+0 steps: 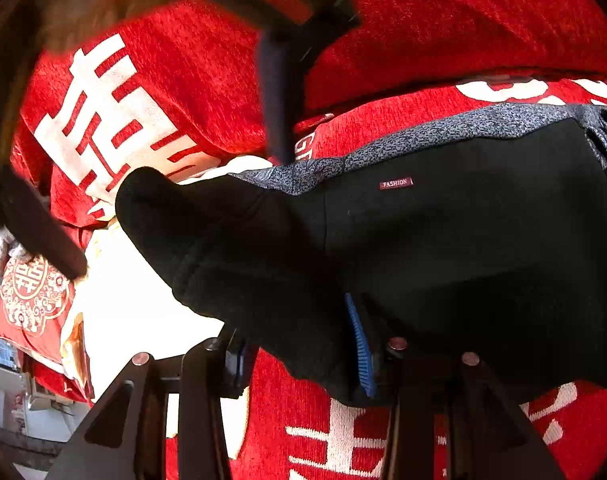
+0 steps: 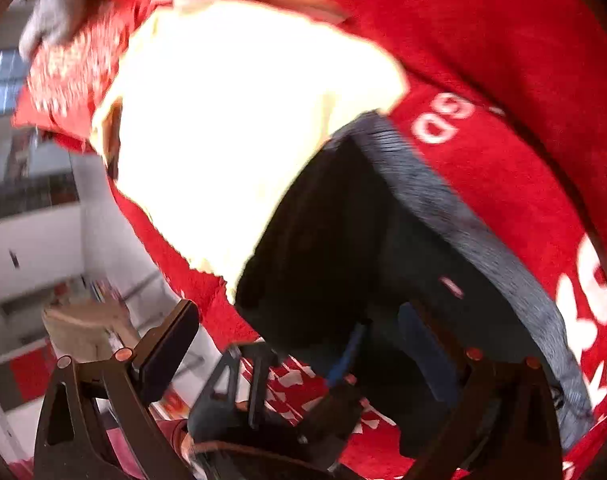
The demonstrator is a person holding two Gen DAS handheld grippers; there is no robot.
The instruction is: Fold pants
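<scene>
Black pants (image 1: 443,248) with a grey speckled waistband (image 1: 443,130) and a small red "FASHION" tag lie on a red cloth. My left gripper (image 1: 303,360) is shut on a black fold of the pants, with the blue pads pinching the cloth. In the right wrist view the pants (image 2: 327,240) show as a black fold with the grey waistband (image 2: 463,232). My right gripper (image 2: 295,344) is open; its left finger (image 2: 167,348) hangs free and its right finger is partly behind the pants. The other gripper (image 2: 343,360) shows low in that view, holding the pants.
A red cloth with white characters (image 1: 175,80) covers the surface. A bright white patch (image 2: 231,140) lies beside the pants. A red decorated cushion (image 1: 31,300) sits at the left. A dark blurred bar (image 1: 279,80) crosses the left view. Room and window show at far left (image 2: 7,80).
</scene>
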